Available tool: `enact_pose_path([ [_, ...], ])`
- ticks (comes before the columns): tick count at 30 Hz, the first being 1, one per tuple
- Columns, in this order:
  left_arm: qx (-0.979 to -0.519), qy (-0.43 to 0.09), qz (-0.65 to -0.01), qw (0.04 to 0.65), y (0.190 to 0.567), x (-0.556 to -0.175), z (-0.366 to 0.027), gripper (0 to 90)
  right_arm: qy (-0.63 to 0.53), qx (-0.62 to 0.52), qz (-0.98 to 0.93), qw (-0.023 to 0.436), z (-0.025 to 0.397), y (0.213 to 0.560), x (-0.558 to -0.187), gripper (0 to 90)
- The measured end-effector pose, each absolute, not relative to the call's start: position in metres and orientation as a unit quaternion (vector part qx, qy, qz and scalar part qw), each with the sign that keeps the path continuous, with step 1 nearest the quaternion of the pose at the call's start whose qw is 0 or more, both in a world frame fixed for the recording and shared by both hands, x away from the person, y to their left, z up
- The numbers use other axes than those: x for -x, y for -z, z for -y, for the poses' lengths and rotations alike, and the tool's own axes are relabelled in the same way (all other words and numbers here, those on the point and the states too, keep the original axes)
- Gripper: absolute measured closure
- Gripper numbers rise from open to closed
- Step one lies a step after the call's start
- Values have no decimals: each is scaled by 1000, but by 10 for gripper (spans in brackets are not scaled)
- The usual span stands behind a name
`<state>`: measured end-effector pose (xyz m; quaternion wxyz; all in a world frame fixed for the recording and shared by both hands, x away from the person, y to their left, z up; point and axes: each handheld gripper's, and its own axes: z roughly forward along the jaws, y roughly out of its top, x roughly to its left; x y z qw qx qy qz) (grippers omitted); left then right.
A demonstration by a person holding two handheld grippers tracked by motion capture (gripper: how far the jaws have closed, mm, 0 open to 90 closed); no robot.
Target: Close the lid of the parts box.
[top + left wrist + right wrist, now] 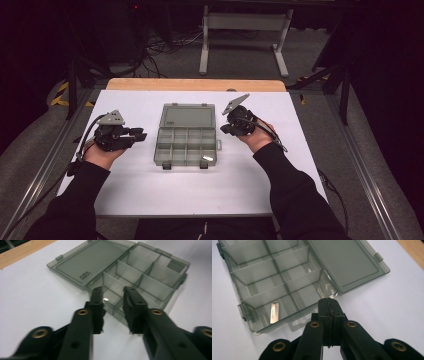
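Note:
A smoky translucent compartment box (186, 146) lies open in the middle of the white table, its lid (188, 117) folded flat toward the far side. A small silver metal strip (207, 159) rests in the near right compartment, also seen as the strip (274, 312) in the right gripper view. My left gripper (140, 134) hovers just left of the box with its jaws apart and nothing between them; in its own view the left gripper (113, 291) points at the box's (140, 277) nearest compartments. My right gripper (224, 130) sits at the box's right edge, and the right gripper (328, 301) is shut and empty.
The white table top (150, 190) has a wooden strip (195, 84) along its far edge. Metal rails run down both sides. A white frame stand (245, 22) and cables sit on the floor beyond the table.

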<state>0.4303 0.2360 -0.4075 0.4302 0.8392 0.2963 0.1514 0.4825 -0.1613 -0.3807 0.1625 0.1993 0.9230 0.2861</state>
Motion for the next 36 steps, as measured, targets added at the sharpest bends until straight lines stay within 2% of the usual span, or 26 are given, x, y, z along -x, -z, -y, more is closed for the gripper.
enact_pose_path([
  [3, -849, -149, -298, 410, 406, -441, -234, 850, -282, -203, -924, 161, 161, 380, -490, 900],
  [7, -851, -166, -305, 394, 404, -452, -232, 896, -281, -208, -924, 155, 160, 379, -500, 900],
  [21, -863, -168, -318, 354, 404, -488, -226, 898, -272, -218, -923, 161, 158, 388, -528, 900],
  [36, -861, -156, -338, 346, 411, -520, -223, 898, -278, -232, -918, 160, 158, 402, -547, 900],
])
